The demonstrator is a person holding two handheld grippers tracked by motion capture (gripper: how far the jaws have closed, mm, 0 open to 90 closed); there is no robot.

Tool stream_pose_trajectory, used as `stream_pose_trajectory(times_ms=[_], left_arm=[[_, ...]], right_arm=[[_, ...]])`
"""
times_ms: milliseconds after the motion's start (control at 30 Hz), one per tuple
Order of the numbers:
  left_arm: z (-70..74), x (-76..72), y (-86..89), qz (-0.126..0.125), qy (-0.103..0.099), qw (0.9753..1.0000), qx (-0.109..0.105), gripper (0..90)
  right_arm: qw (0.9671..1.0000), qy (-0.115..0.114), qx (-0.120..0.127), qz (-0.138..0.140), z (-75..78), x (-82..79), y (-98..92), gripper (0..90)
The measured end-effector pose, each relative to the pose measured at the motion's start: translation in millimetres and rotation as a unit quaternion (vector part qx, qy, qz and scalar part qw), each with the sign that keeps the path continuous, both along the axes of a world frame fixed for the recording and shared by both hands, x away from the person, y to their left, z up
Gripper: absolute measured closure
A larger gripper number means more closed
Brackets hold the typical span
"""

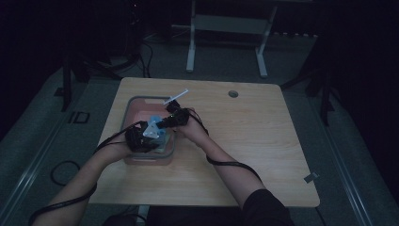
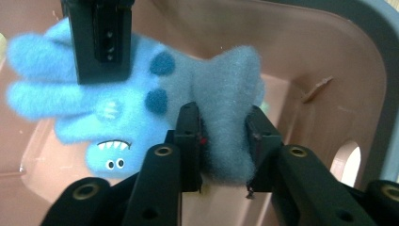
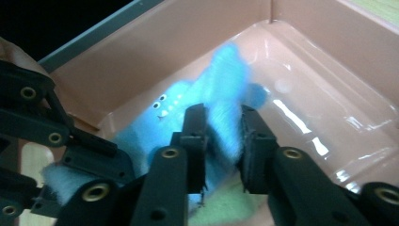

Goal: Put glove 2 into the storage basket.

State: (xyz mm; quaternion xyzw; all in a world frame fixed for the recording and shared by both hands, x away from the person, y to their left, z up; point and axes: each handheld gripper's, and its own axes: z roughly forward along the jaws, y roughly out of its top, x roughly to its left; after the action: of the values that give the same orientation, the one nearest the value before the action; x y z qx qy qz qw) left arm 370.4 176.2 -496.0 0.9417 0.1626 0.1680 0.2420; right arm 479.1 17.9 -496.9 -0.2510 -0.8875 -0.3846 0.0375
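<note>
A fuzzy blue glove with darker blue spots and a small monster face hangs over a pink tub on the wooden table. My left gripper is shut on the glove's pale cuff. The right gripper pinches one blue finger of the same glove and appears as a black jaw at the top of the left gripper view. In the high view both grippers, left and right, meet over the tub with the glove between them.
The tub has a grey rim and a cut-out handle hole. A white stick-like piece juts from the right gripper's back. The table has a round cable hole. Dark floor and a stand's legs lie beyond.
</note>
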Motion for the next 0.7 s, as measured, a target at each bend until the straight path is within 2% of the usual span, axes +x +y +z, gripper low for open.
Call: stream_pose_trajectory(times_ms=[133, 267, 300, 400, 467, 533, 600, 633, 667, 700], left_arm=[[-2.5, 0.8, 0.2, 0.004, 0.006, 1.0, -0.002, 63.0], [-3.3, 0.3, 1.3, 0.007, 0.003, 0.9999, -0.007, 60.1], [-2.6, 0.1, 1.5, 0.007, 0.0, 1.0, -0.006, 57.8], [-0.5, -0.4, 2.0, 0.014, -0.002, 0.9999, -0.006, 52.8], [1.9, -0.7, 3.1, 0.023, -0.002, 0.9996, -0.014, 46.7], [5.4, -1.5, 5.3, 0.03, -0.006, 0.9992, -0.027, 44.7], [8.5, -1.9, 7.2, 0.05, -0.015, 0.9978, -0.04, 36.0], [8.5, -1.9, 7.2, 0.05, -0.015, 0.9978, -0.04, 33.1], [11.5, -2.8, 8.4, 0.067, -0.023, 0.9962, -0.052, 23.5], [13.1, -3.2, 8.4, 0.075, -0.019, 0.9953, -0.059, 20.2]], right_arm=[[1.0, -0.004, -0.002, -0.005, 0.9, 2.6, -2.9, 63.0], [1.0, -0.004, -0.002, -0.004, 1.8, 4.1, -4.4, 57.5], [1.0, -0.007, -0.004, -0.004, 2.7, 4.8, -5.1, 52.7], [0.9999, -0.012, -0.004, -0.006, 5.3, 5.3, -6.8, 48.2], [0.9999, -0.015, -0.002, -0.007, 8.6, 5.0, -8.5, 45.5], [0.9998, -0.018, 0.005, -0.007, 11.8, 5.4, -11.0, 41.1], [0.9998, -0.017, 0.011, -0.006, 14.9, 6.1, -13.5, 35.8], [0.9998, -0.017, 0.011, -0.006, 14.9, 6.1, -13.5, 35.8], [0.9994, -0.009, 0.031, 0.015, 18.5, 5.6, -18.0, 28.7], [0.9993, -0.011, 0.033, 0.016, 19.2, 5.3, -18.6, 27.8]])
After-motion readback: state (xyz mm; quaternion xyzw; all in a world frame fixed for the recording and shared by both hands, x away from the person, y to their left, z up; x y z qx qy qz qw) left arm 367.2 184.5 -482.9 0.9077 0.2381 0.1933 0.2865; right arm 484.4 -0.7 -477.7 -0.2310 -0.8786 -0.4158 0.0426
